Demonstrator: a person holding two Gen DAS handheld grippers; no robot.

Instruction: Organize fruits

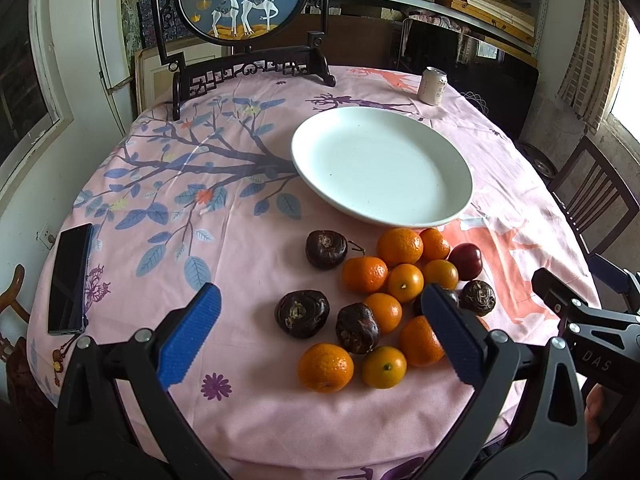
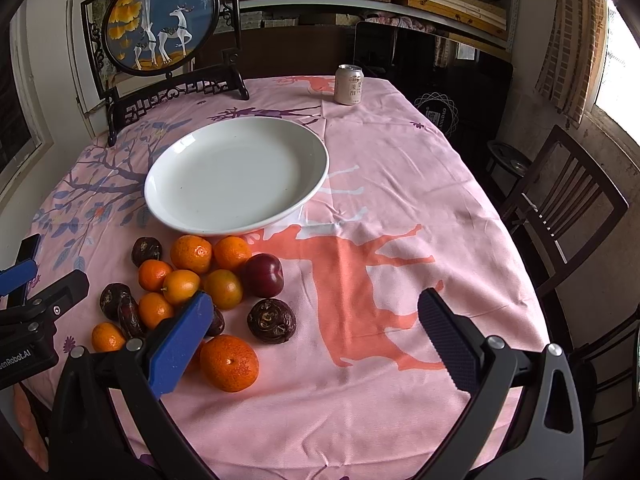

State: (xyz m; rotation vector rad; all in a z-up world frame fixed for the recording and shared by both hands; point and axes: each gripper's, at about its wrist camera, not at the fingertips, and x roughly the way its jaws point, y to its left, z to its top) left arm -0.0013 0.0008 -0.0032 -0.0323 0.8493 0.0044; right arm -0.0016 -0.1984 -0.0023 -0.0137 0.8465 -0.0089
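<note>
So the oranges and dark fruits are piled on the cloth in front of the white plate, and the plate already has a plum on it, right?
Not quite. The white plate holds nothing; the right wrist view shows the plum on the pink cloth among the oranges and dark fruits. The rest is right.

— Where does the left wrist view look from?
— Low over the near edge of the surface (image 1: 248, 412), facing across it, the fruit pile (image 1: 384, 300) close ahead.
— And the right one?
— Beside it, further right, facing the same way, equally near.
— What do they share?
— The pile, the white plate (image 2: 236, 176), the can (image 2: 349, 85) and the framed deer panel (image 2: 158, 20).
</note>
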